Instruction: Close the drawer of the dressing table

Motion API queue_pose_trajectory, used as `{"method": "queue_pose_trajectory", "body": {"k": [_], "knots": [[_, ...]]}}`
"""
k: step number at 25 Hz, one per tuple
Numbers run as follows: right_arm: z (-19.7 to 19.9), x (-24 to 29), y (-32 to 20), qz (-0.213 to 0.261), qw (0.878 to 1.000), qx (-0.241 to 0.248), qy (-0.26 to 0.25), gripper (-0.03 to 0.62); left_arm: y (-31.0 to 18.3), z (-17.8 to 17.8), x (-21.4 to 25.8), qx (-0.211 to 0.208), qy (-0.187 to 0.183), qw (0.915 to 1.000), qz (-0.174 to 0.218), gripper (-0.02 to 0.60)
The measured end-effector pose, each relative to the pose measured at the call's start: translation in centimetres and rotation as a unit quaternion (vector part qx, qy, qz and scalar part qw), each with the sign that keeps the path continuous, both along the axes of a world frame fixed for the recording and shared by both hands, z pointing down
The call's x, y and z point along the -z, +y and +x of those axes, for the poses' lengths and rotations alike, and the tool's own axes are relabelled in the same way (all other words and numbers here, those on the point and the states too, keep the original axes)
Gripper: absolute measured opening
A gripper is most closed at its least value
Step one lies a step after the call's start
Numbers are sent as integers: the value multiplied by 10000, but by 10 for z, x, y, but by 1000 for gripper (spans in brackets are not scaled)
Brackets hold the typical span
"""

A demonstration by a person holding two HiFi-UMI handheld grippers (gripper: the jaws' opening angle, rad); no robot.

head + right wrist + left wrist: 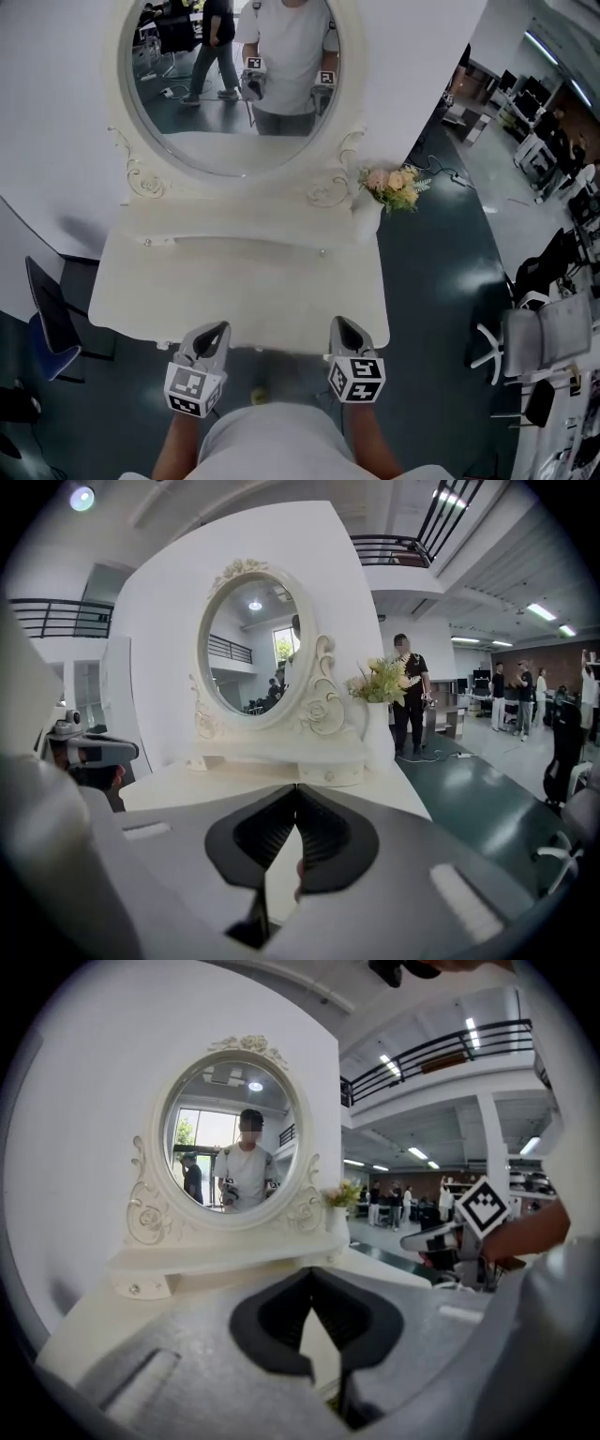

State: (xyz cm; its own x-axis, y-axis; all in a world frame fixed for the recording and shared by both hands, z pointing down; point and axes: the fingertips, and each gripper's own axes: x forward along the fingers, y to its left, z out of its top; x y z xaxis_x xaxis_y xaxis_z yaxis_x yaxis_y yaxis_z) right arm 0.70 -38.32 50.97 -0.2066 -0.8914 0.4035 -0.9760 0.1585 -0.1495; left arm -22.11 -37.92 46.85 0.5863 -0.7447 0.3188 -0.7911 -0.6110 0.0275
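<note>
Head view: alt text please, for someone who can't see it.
A white dressing table seen from above, with the left tool and right tool shut and empty at its near edge. An oval mirror and a vase of flowers stand at the back; no open drawer shows.

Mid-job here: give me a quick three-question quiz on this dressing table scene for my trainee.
1. True or false: the right tool grips a cloth.
2. Where does the vase of flowers stand on the dressing table? A) far right corner, beside the mirror; B) far left corner; C) near edge, centre.
3. Fill in: the left tool's jaws are ____ (open or shut).
Key: 1 false, it is shut and empty; 2 A; 3 shut.
</note>
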Motion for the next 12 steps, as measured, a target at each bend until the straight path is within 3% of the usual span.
{"method": "queue_pose_trajectory", "body": {"k": [12], "knots": [[14,53,31,524,9984,-90,201,2,17,-33,39,457,182,9977,463,-2]]}}
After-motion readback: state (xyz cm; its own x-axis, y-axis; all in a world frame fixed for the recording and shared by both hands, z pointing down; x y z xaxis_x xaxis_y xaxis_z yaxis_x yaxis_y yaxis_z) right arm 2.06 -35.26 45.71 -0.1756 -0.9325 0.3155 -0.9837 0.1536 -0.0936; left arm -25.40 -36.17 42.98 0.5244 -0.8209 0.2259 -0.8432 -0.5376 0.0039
